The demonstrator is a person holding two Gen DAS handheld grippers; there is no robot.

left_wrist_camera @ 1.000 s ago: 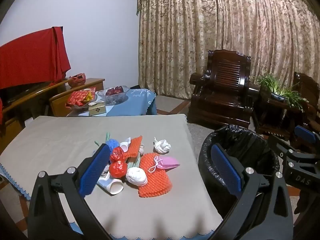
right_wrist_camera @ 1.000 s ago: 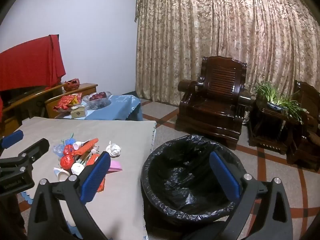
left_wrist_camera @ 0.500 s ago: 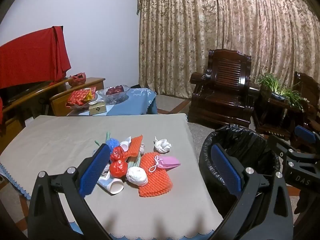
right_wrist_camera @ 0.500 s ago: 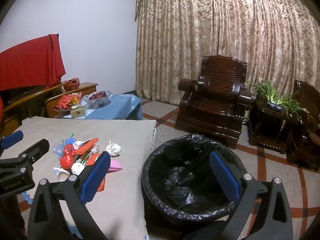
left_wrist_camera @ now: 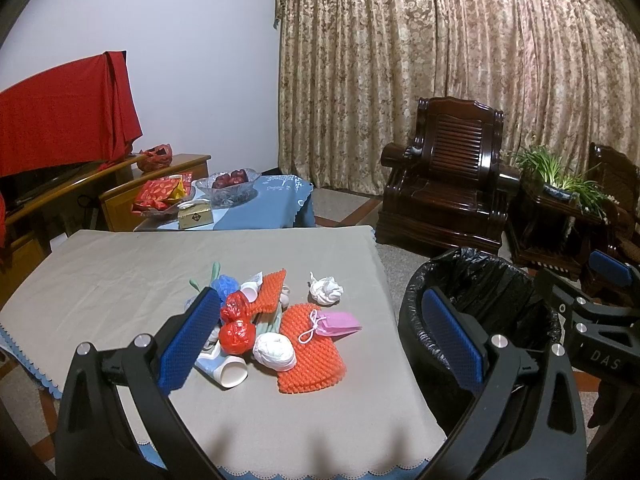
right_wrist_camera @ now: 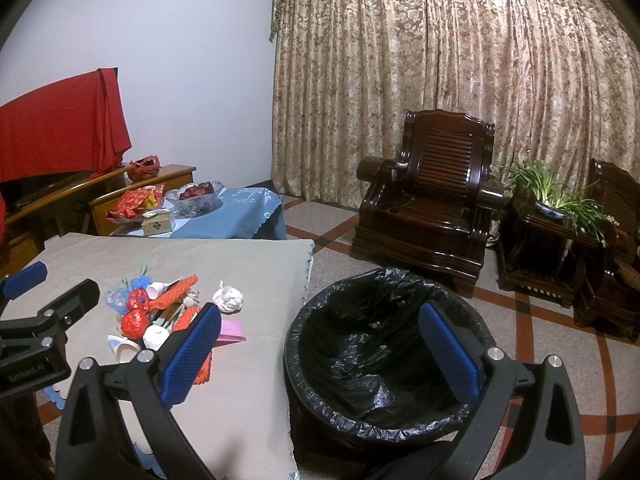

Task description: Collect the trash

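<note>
A heap of trash lies mid-table on the grey cloth: an orange foam net, a pink mask, a white wad, red crumpled bags, a paper cup, and a white tissue ball set slightly apart. To the table's right stands a bin with a black liner. My left gripper hovers open above the table's near edge, facing the heap. Over the bin's near rim my right gripper is open with nothing in it.
The grey table ends in a scalloped front edge. Behind it is a low table with a blue cloth carrying a glass fruit bowl and boxes. Dark wooden armchairs and a potted plant stand by the curtains.
Almost nothing differs; both views have shifted only very slightly, and the trash and bin sit where they were.
</note>
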